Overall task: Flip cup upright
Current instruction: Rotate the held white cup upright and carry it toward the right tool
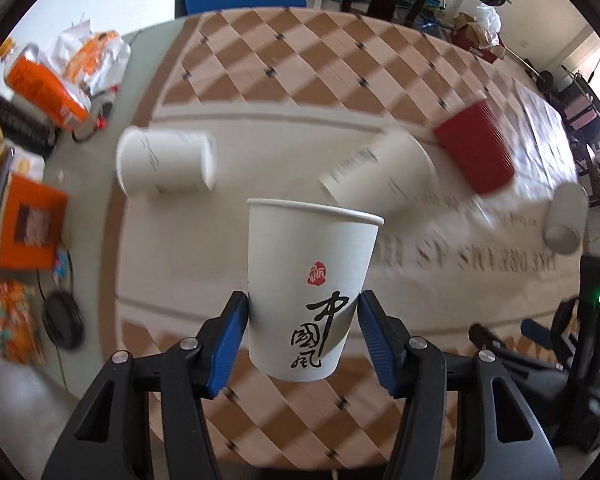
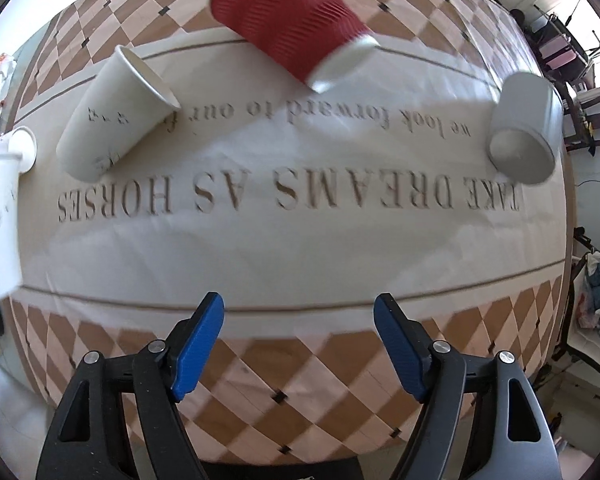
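While it hangs above the table, a white paper cup (image 1: pixel 312 300) printed with black brush characters and a red seal sits mouth-up between the blue pads of the left gripper (image 1: pixel 303 336); the left pad presses its wall, while the right pad sits close against it, contact not plain. The cup looks held clear of the tablecloth (image 1: pixel 260 248), already turned upright but not yet set down. Behind it, lying on their sides, are a white cup (image 1: pixel 166 164) to the left, another white cup (image 1: pixel 384 176) just behind, a red ribbed cup (image 1: pixel 476 148) further right, and a grey cup (image 1: pixel 564 216) near the edge. The right gripper (image 2: pixel 299 344) hovers over the cloth with its claw spread and empty. To finish well, lower the cup straight down with its base flat, keep the squeeze light so the thin wall does not buckle, and release only once it rests on the cloth, well apart from the fallen cups.
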